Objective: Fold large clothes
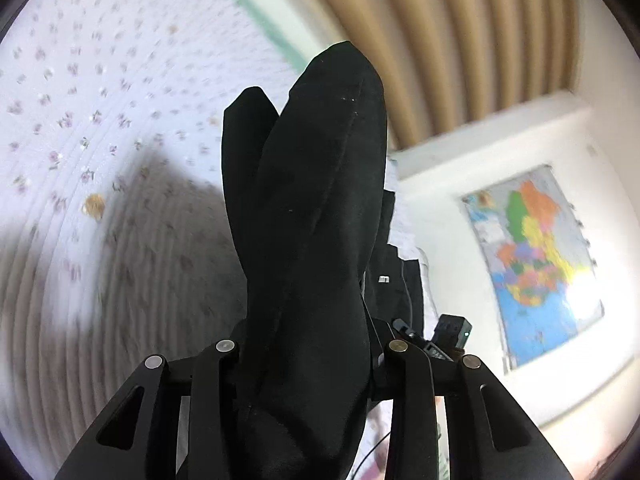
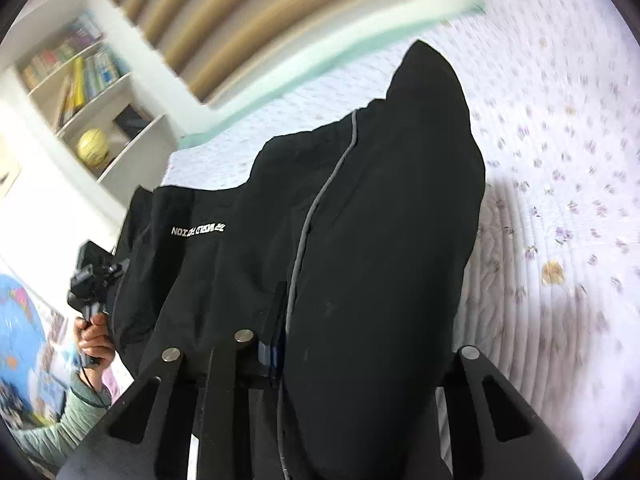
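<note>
Below me spreads a white quilt (image 1: pixel 100 92) sprinkled with small purple flowers and a few tan spots, with a pale green band along its far edge. Past that edge hang tan curtains (image 1: pixel 460 40) in long folds. A colourful map (image 1: pixel 532 256) is pinned to the white wall. I see a white bookshelf (image 2: pixel 80 92) with rows of books and a yellow ball (image 2: pixel 93 147) on a lower shelf.

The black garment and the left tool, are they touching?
Touching. In the left wrist view, the black garment bunches up right between the left tool's two arms, which squeeze it from both sides.
</note>
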`<action>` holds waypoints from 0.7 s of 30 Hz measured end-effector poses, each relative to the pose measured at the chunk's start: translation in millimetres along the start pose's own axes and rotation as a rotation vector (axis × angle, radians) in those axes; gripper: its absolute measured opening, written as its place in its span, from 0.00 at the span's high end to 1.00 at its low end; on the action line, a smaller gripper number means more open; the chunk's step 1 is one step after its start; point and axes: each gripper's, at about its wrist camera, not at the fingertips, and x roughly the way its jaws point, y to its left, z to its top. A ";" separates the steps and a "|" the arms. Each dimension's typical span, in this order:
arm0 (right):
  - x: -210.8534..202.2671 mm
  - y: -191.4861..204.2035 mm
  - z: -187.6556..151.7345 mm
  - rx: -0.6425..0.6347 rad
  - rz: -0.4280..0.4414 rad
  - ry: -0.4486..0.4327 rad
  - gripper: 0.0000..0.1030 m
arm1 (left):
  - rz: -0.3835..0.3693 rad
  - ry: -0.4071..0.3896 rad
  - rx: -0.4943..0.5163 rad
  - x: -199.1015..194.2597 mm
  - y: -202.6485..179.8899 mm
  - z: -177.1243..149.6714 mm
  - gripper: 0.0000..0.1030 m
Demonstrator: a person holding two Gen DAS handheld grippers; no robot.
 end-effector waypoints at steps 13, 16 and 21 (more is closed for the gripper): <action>-59.6 84.5 -83.8 -0.002 -0.060 0.093 0.68 | -0.027 -0.018 0.021 -107.4 -15.9 -95.7 0.64; -28.4 57.0 -98.1 0.058 -0.098 0.154 0.67 | 0.029 -0.001 -0.039 -98.0 25.6 -102.0 0.63; -4.6 -2.1 -112.3 0.203 -0.158 0.176 0.39 | 0.064 -0.008 -0.252 -100.4 117.9 -108.2 0.51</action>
